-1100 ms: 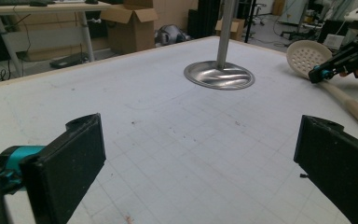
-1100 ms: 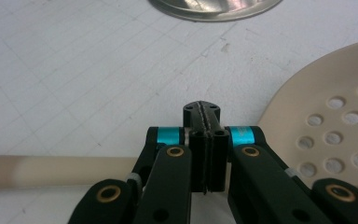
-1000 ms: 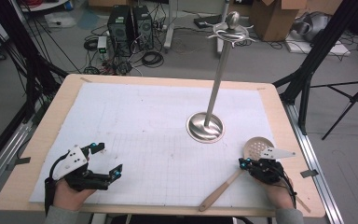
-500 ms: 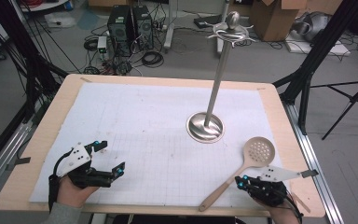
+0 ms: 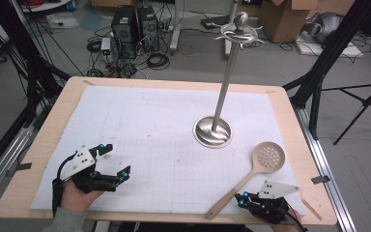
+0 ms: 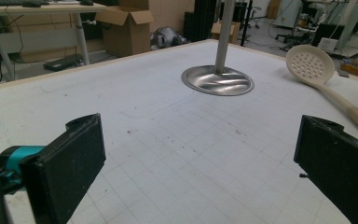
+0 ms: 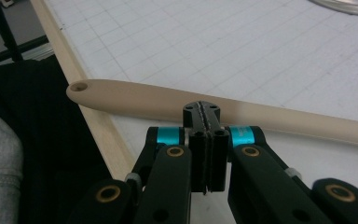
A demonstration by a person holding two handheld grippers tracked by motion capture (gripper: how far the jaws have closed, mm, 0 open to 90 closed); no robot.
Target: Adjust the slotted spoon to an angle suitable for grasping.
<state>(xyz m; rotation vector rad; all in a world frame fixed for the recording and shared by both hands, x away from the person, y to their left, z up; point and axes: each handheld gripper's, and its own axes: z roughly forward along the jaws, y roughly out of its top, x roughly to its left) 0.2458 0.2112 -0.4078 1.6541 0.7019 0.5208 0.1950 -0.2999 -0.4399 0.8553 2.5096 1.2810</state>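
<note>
**Tools resting at the near edge, spoon lying free**

Left tool [image 5: 110,164] is sitting wide open over the gridded surface [image 5: 164,125], gripping nothing. Right tool [image 7: 207,122] is pressing its jaws fully together, empty, just beside the spoon [image 5: 251,179] handle, possibly touching it. That slotted spoon is lying flat, its bowl pointing toward the metal stand [image 5: 214,129].
</note>
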